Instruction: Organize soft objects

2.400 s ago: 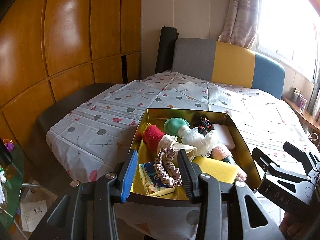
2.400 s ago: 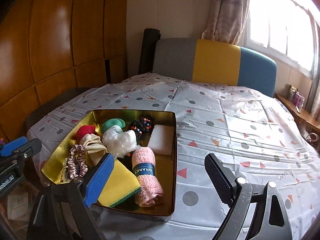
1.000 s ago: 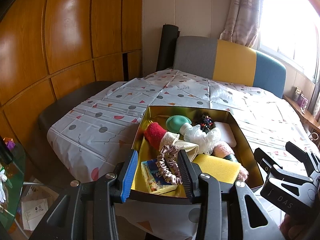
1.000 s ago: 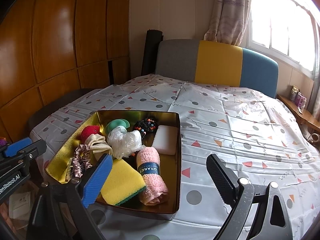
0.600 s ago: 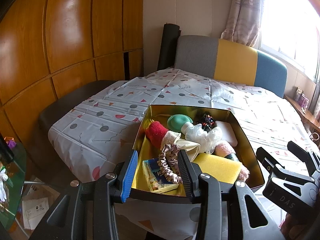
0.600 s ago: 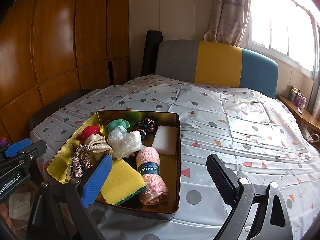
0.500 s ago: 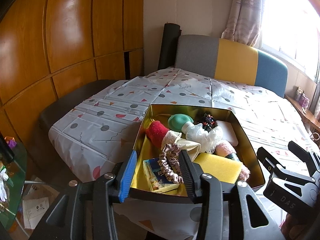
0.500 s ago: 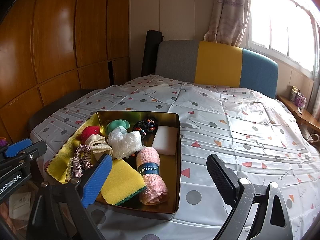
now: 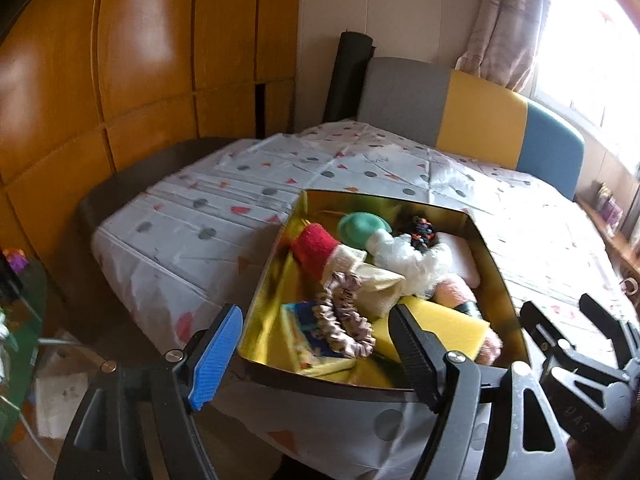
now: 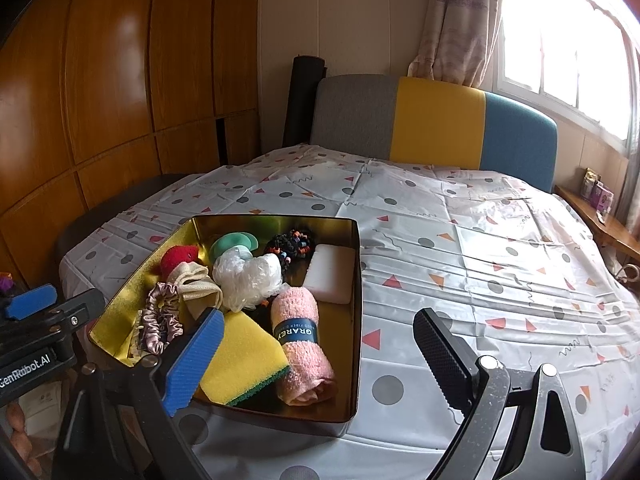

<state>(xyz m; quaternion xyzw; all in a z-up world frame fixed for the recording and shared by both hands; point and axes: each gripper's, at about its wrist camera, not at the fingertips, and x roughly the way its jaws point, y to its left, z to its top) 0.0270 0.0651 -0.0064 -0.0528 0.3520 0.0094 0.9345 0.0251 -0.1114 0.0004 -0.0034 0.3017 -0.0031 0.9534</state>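
Note:
A gold tin box (image 10: 357, 280) sits near the table's front left corner and also shows in the left wrist view (image 9: 494, 276). It holds a yellow sponge (image 10: 244, 356), a rolled pink towel (image 10: 300, 340), a white foam block (image 10: 334, 273), a clear plastic puff (image 10: 246, 276), a pink satin scrunchie (image 9: 346, 320), a red pad (image 9: 316, 248), a green pad (image 9: 360, 226) and a dark beaded band (image 10: 292, 246). My left gripper (image 9: 316, 354) is open and empty in front of the box. My right gripper (image 10: 316, 360) is open and empty over the box's near right corner.
The table (image 10: 480, 248) wears a white cloth with dots and triangles. A grey, yellow and blue bench back (image 10: 436, 120) stands behind it. Wood wall panels (image 10: 120, 80) are on the left. A window sill with small items (image 10: 598, 196) is at the right.
The left gripper's jaws have opened wider and its view has shifted slightly, with motion blur. The right gripper has hardly moved.

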